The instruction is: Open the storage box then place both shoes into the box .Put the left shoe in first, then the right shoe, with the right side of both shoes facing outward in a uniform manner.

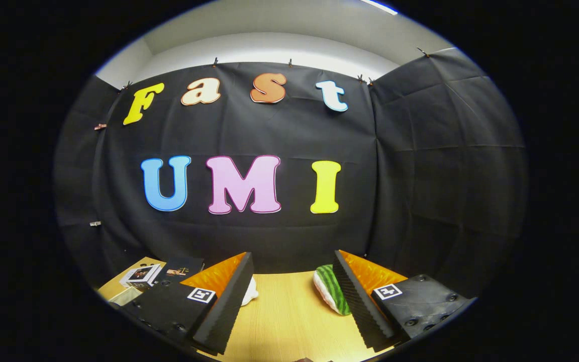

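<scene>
Jaws: we see them spread wide apart above the bench, nothing held between them, bare wood showing in the gap
Left finger: we see its ribbed inner face turned toward the gap, with a white object peeking out just behind its tip; we cannot tell what that object is
Right finger: we see its ribbed face angled inward, overlapping the near edge of the watermelon-patterned shoe
Watermelon-patterned shoe: we find it lying on the bench just ahead of the right finger, green stripes on top and a white and pink edge toward the gap; part of it is hidden behind the finger, so we cannot tell which foot it is for
Bench: we see a light wood surface running from between the fingers back to the booth wall
Small boxes: we spot a white one and a dark one lying beyond the left finger, near the wall, resting on a tan surface
Booth wall: we see black cloth hung behind the bench, folding round on the right side
Storage box: we cannot pick it out for certain from here
</scene>
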{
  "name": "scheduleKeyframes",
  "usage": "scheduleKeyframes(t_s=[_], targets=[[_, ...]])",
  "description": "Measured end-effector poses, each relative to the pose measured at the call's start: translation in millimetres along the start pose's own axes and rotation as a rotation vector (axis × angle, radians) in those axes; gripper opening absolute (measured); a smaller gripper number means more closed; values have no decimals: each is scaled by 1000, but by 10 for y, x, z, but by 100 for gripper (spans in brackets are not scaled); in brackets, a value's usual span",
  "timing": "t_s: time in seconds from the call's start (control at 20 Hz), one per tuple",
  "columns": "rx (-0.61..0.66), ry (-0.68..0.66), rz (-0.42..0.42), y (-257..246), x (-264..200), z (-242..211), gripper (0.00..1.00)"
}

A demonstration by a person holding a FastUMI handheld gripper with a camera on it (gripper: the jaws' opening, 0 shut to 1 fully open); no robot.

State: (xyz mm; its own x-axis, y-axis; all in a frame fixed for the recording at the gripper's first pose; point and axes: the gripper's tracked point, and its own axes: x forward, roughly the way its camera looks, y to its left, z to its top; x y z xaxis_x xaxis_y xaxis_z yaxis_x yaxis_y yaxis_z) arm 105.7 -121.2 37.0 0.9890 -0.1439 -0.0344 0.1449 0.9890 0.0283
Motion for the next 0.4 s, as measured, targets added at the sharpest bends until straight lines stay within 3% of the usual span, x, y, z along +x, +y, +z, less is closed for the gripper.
scheduleKeyframes(t_s=[0.4], targets=[[-15,-3,19,88,-14,-30,98]])
